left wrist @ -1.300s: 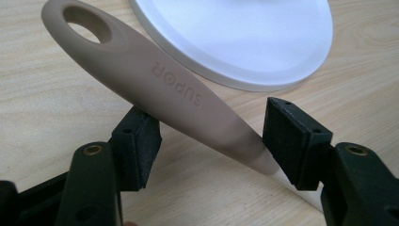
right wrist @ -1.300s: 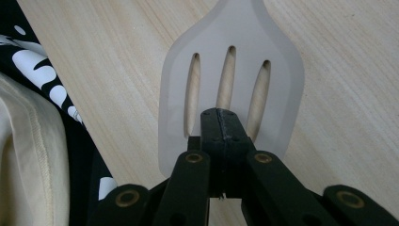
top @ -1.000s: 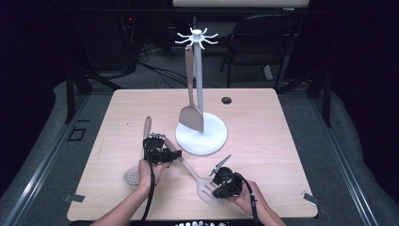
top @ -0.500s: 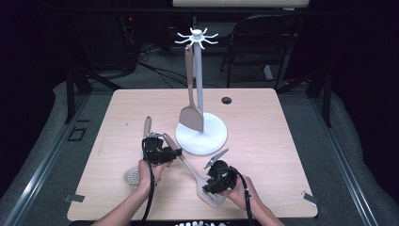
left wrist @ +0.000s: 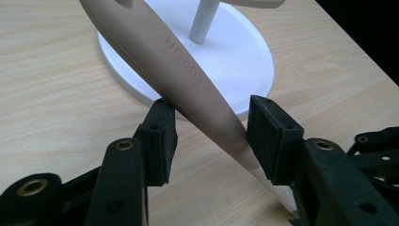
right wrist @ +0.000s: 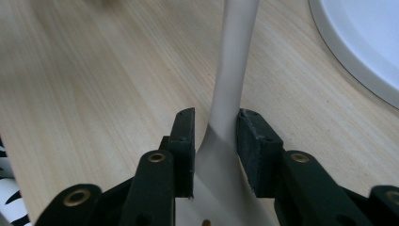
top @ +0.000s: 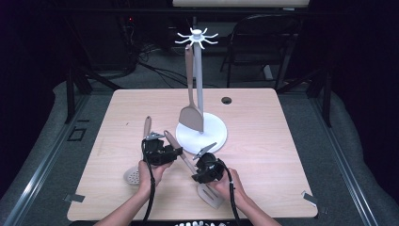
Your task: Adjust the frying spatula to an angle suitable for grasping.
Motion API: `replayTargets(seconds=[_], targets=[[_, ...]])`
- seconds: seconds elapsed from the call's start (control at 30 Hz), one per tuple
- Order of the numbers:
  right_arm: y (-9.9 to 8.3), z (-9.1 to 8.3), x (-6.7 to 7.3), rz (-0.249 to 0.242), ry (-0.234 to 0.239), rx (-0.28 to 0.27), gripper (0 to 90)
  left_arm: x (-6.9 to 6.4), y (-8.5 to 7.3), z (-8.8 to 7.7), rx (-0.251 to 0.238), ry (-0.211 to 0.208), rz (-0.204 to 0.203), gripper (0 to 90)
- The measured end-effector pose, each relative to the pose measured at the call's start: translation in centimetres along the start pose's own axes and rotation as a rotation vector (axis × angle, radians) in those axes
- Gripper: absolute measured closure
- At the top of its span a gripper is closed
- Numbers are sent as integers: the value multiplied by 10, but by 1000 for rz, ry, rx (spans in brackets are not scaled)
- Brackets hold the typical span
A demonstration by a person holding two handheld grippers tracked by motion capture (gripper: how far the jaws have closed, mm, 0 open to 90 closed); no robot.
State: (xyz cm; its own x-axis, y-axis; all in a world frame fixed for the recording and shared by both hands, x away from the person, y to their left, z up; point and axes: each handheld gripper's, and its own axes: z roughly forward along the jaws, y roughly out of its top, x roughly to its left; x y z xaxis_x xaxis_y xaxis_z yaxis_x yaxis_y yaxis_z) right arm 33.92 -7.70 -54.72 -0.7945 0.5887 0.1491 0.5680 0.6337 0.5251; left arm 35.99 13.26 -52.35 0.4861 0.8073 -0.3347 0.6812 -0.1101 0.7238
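While the skimmer (top: 133, 175) lies flat on the desk (top: 282, 141) at your far left, your left tool (top: 177, 152) is clamped across the brown handle of the spatula (top: 212, 197). Its jaws have just been closing, and in the left gripper view the handle (left wrist: 188, 61) runs slantwise between the pads of the left tool (left wrist: 209, 122). The spatula's long axis goes from the handle tip at upper left down to the pale head at lower right, near the desk's front edge. There your right tool (top: 195, 171) straddles the neck. In the right gripper view the right tool (right wrist: 215, 122) has just eased shut a little, yet a sliver of gap shows on one side, so it reads as loose. The rack (top: 211, 136) with its hanging turner (top: 191, 117) stands just beyond, nearer your right hand. The handle's hanging end is cut off, and your right hand half covers the head.
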Motion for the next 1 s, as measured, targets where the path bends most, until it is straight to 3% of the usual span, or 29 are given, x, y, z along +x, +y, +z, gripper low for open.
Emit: replayTargets(seconds=[0.2, 0.6, 1.0], targets=[[-3, -2, -2, 27, -1, -38, 739, -5, 1, -5, -20, -17, 21, 547], [-4, -12, 2, 22, -20, -77, 750, -10, -5, -10, -78, -134, -23, 557], [-4, -19, 6, 18, -32, -122, 755, -20, -7, -10, -82, -169, 35, 619]])
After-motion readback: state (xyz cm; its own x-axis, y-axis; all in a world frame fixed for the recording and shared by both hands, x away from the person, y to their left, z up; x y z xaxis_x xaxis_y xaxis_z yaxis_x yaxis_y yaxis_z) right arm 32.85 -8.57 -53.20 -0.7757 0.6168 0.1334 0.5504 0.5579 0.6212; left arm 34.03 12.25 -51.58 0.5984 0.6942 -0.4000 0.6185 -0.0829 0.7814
